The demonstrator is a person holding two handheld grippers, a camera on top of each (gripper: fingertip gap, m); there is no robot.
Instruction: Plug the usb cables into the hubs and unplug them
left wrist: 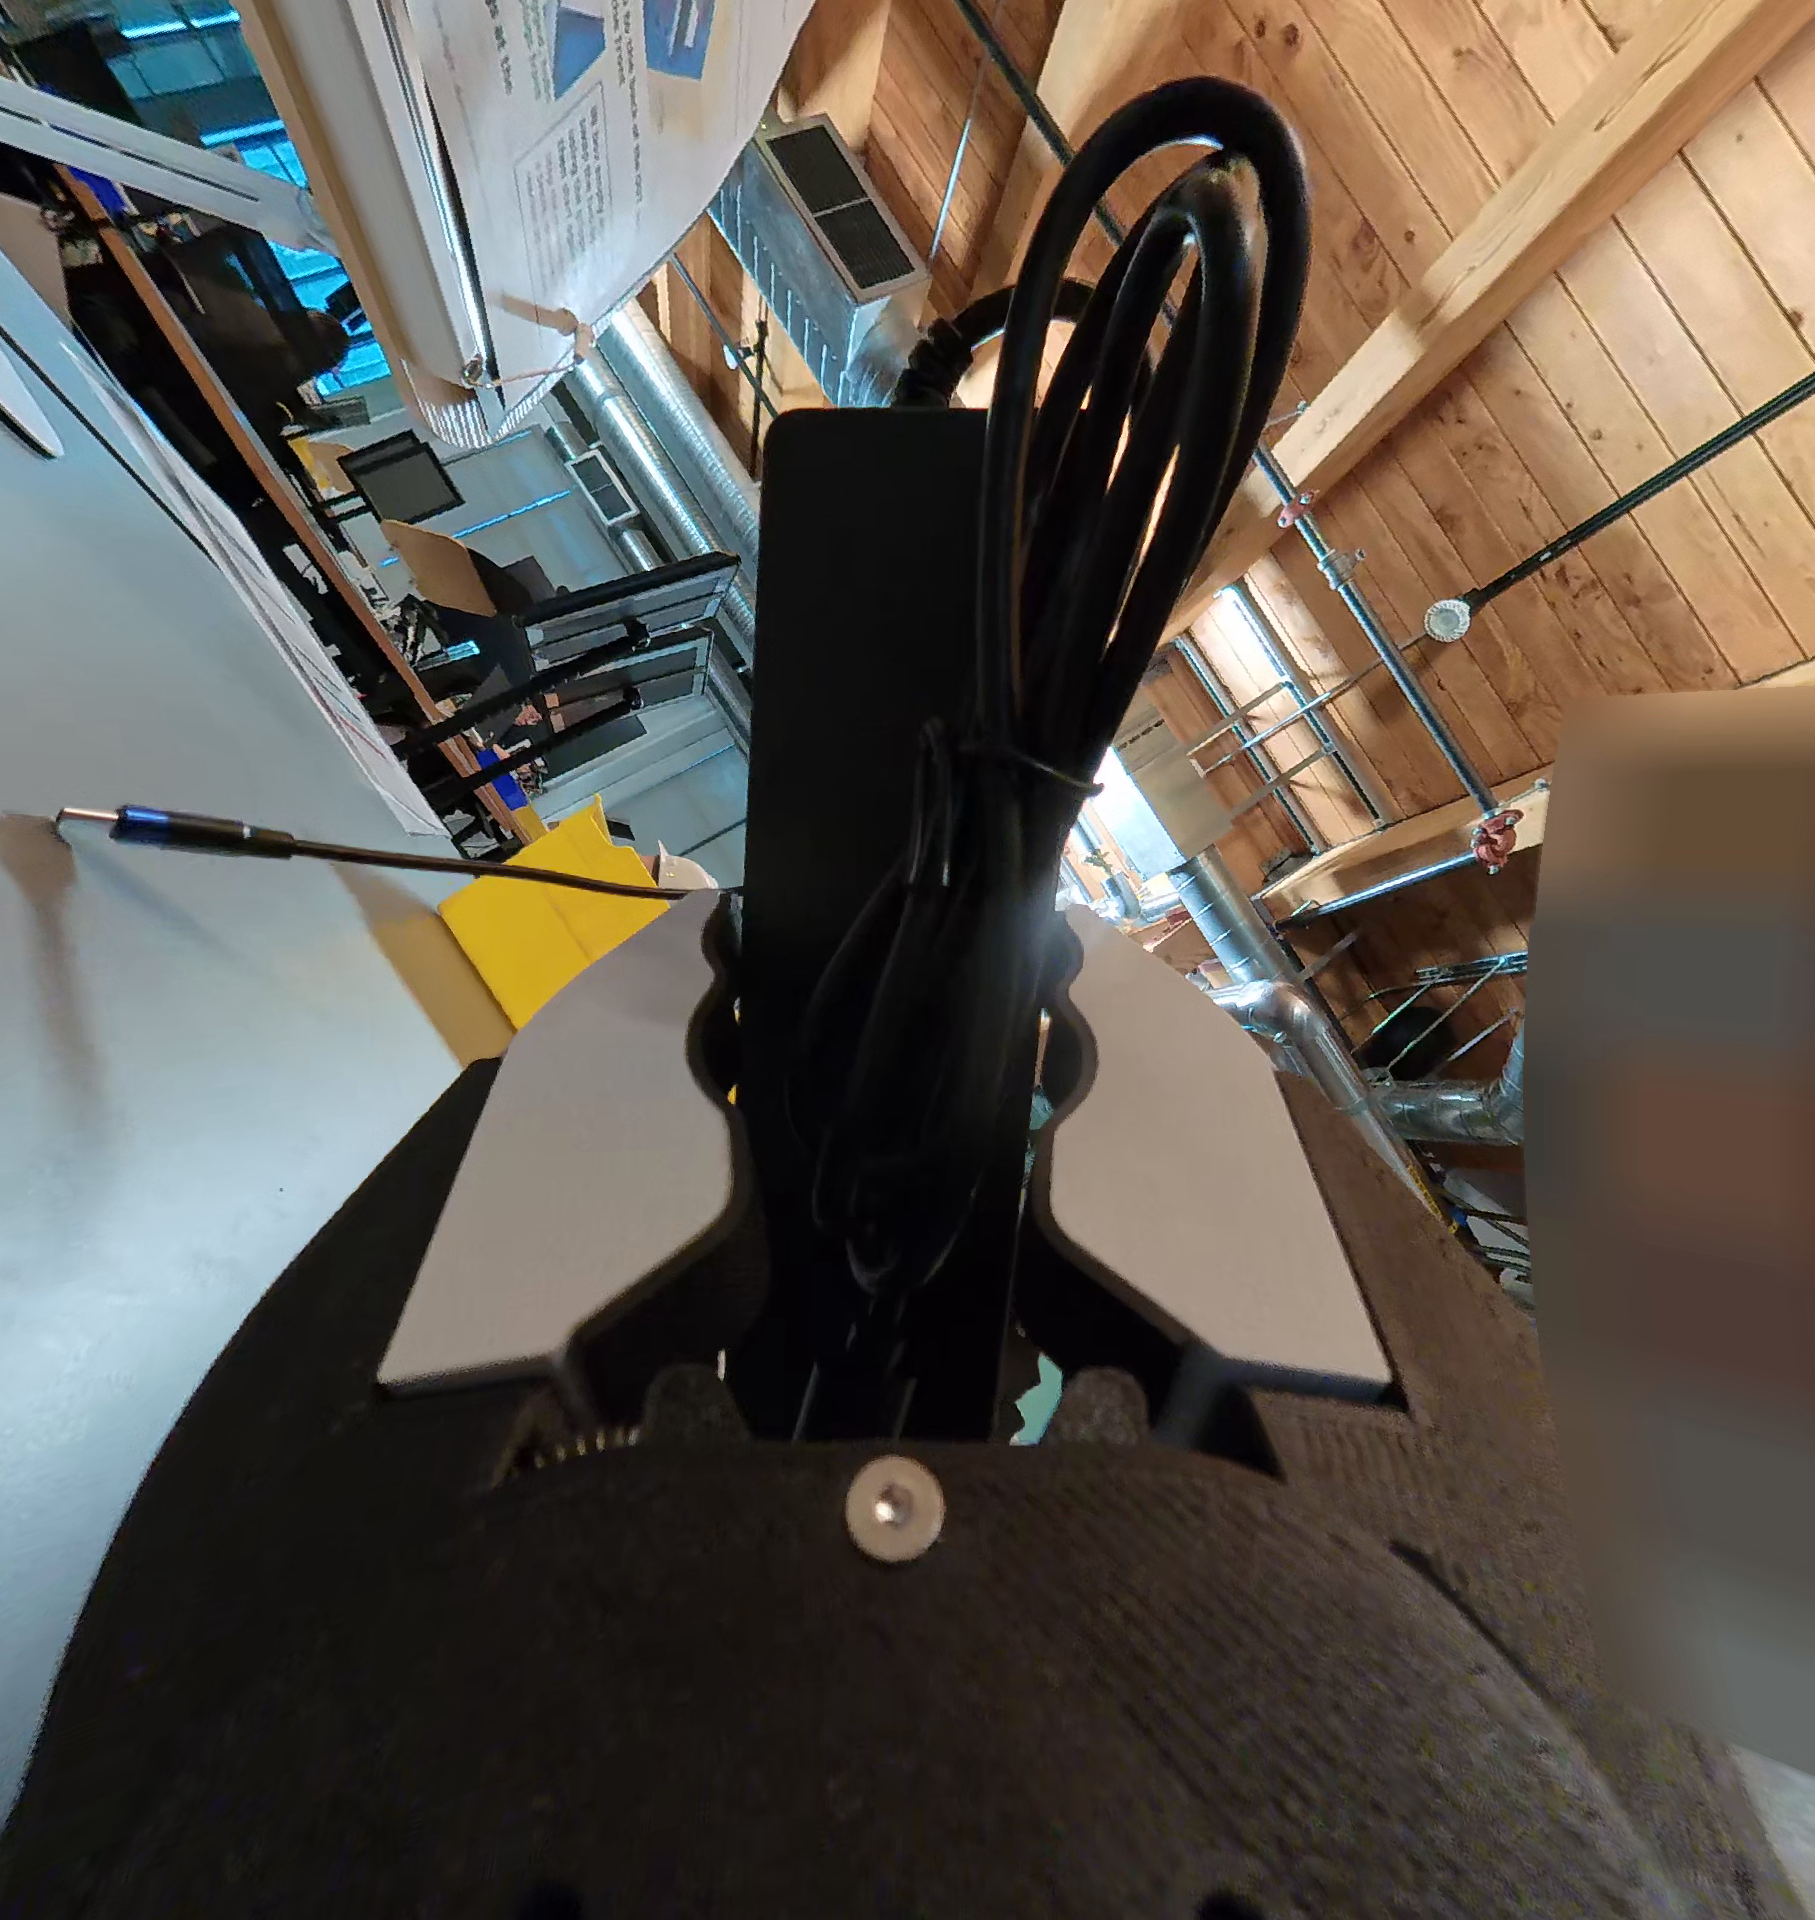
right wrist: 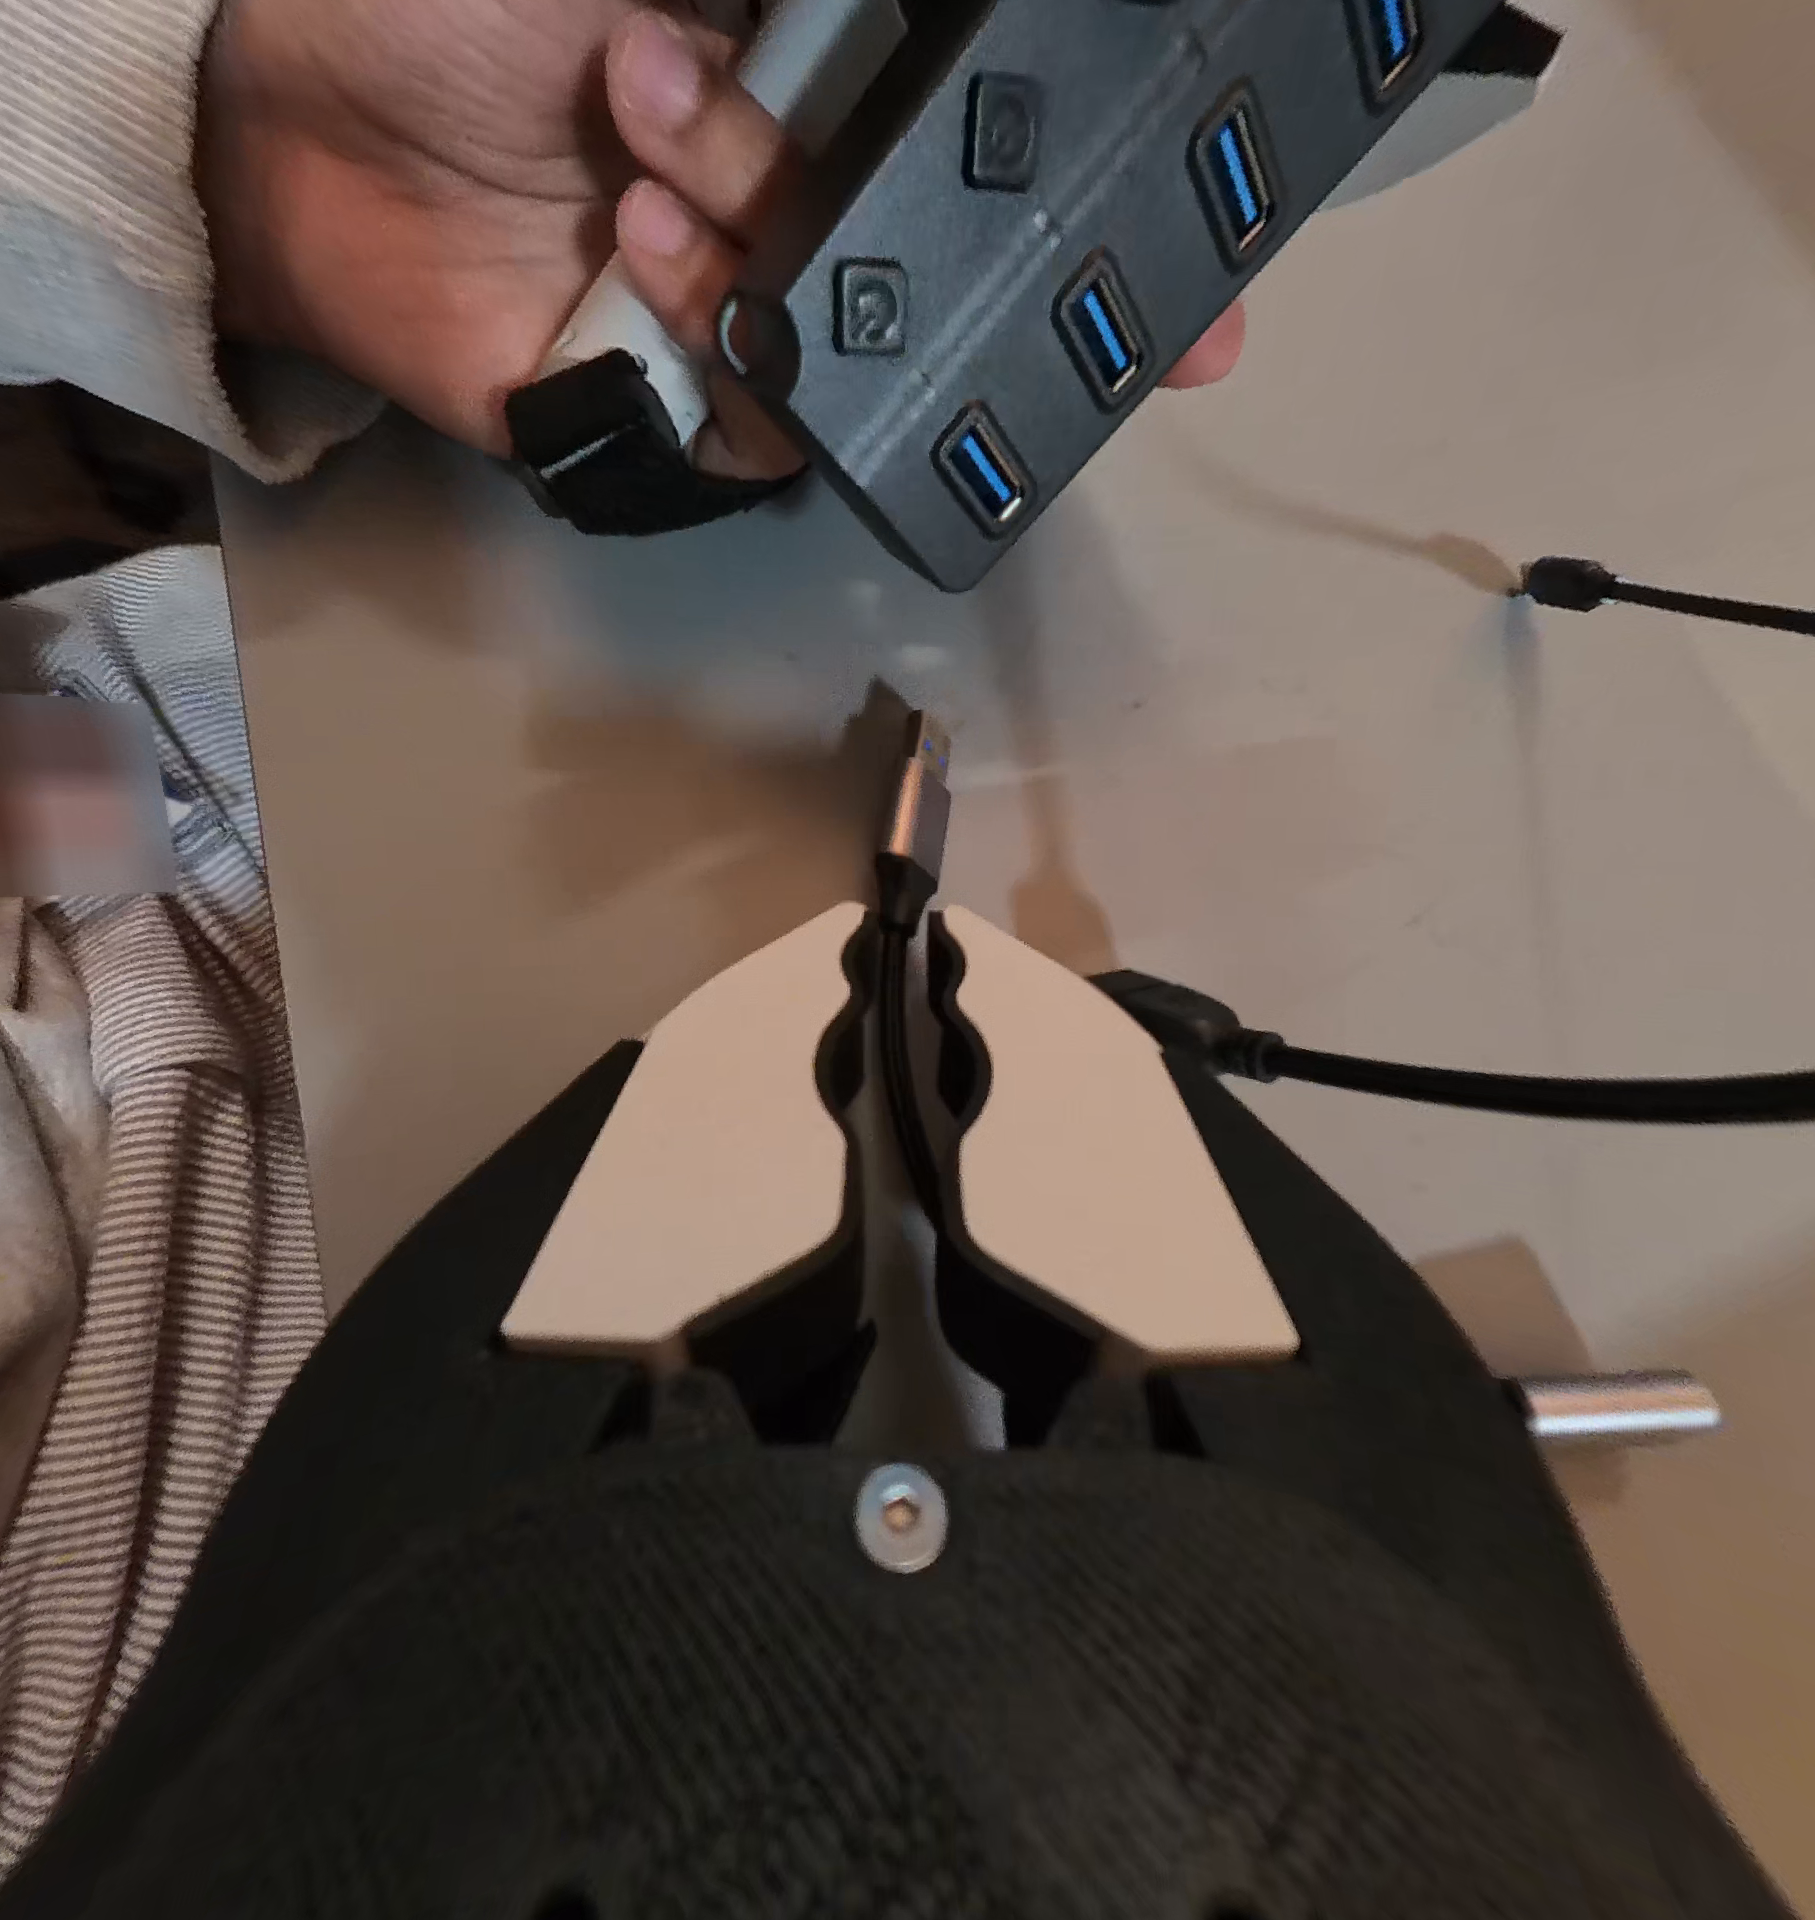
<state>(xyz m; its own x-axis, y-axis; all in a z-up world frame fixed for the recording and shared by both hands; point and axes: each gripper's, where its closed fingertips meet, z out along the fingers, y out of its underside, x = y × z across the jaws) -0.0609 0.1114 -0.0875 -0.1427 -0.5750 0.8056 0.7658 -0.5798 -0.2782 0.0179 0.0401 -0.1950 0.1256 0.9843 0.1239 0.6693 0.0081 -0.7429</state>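
Left wrist cam sits right behind its tool (left wrist: 887, 997), rolled sideways and tipped up, so the pale grey bench (left wrist: 103, 1039) runs down the left edge and the plank wood ceiling (left wrist: 1505, 312) fills the right. Right wrist cam looks steeply down at that bench (right wrist: 1298, 831) from close in (shared bit: the bench top).

hub (right wrist: 1069, 281) ahead of USB plug (right wrist: 918, 795) | loose cables (right wrist: 1661, 608) right, on table (right wrist: 1402, 831)
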